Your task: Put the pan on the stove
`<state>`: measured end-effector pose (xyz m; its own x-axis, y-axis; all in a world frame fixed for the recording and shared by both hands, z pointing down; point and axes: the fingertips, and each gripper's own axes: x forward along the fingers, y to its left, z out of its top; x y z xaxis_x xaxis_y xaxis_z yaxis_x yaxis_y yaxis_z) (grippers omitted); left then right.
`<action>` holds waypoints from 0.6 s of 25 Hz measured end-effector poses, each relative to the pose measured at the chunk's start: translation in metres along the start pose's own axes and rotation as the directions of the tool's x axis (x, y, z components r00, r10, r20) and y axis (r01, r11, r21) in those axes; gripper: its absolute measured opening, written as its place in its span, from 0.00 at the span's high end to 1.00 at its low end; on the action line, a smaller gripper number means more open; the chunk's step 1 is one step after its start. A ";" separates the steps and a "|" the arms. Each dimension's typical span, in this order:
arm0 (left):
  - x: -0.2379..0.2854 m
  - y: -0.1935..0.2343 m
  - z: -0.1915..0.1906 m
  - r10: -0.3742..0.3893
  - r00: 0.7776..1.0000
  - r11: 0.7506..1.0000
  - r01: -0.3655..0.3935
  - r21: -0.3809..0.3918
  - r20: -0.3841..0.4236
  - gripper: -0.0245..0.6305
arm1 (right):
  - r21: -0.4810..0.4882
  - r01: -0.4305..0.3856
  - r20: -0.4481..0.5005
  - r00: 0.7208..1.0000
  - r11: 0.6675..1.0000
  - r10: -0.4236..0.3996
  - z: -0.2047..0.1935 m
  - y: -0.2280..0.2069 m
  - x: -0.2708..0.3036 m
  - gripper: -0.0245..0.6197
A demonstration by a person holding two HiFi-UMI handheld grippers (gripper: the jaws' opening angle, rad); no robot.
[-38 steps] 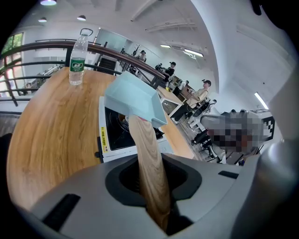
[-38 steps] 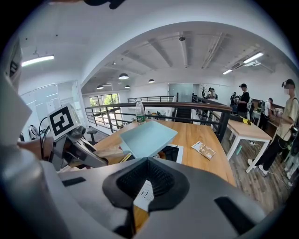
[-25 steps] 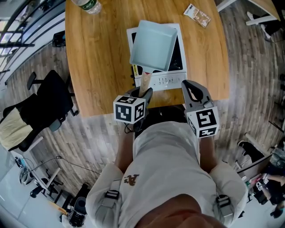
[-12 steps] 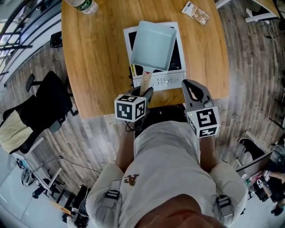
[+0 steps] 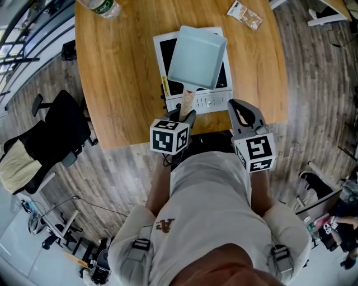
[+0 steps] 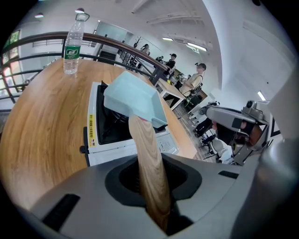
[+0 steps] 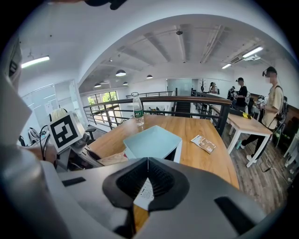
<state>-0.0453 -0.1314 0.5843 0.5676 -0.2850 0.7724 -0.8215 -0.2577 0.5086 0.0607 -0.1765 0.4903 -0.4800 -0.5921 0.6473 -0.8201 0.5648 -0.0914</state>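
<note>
Clenching the stiff, likely front-heavy pan [image 5: 197, 57] by its wooden handle [image 5: 186, 100], the left gripper [image 5: 187, 115] held it over the stove [image 5: 161, 62] while the right gripper [image 5: 241, 111] sat closed, empty.

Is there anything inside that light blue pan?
Empty: from above, the pan shows only its bare blue bottom, with nothing lying in it.

The table [image 5: 117, 84] is seen from steeply overhead in the head view, from above the person's shoulders. Both gripper views are set low at the near table edge, facing across it toward the railing [image 7: 177, 99]. The pan [image 5: 197, 56], stove [image 5: 210, 102] and water bottle [image 5: 100, 6] are shared by all three views, nearest in the left gripper view.
</note>
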 end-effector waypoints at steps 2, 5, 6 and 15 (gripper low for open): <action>0.000 0.001 0.000 0.004 1.000 1.000 -0.004 0.004 -0.001 0.82 | 0.002 0.001 0.001 1.000 1.000 -0.001 0.000 0.000 0.000 0.93; 0.000 0.001 -0.002 0.011 1.000 1.000 -0.011 0.004 -0.003 0.82 | 0.003 0.002 0.000 1.000 1.000 -0.002 -0.002 0.001 -0.002 0.93; 0.000 0.001 -0.003 0.012 1.000 1.000 -0.011 0.002 -0.005 0.82 | 0.004 0.003 -0.001 1.000 1.000 -0.003 -0.003 0.002 -0.002 0.93; 0.004 0.007 -0.011 0.061 0.998 0.998 -0.060 0.015 -0.033 0.81 | 0.009 0.003 -0.002 1.000 1.000 -0.003 -0.004 0.001 -0.003 0.93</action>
<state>-0.0492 -0.1247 0.5954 0.5144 -0.2694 0.8141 -0.8534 -0.2542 0.4551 0.0629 -0.1718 0.4912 -0.4767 -0.5925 0.6494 -0.8245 0.5576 -0.0964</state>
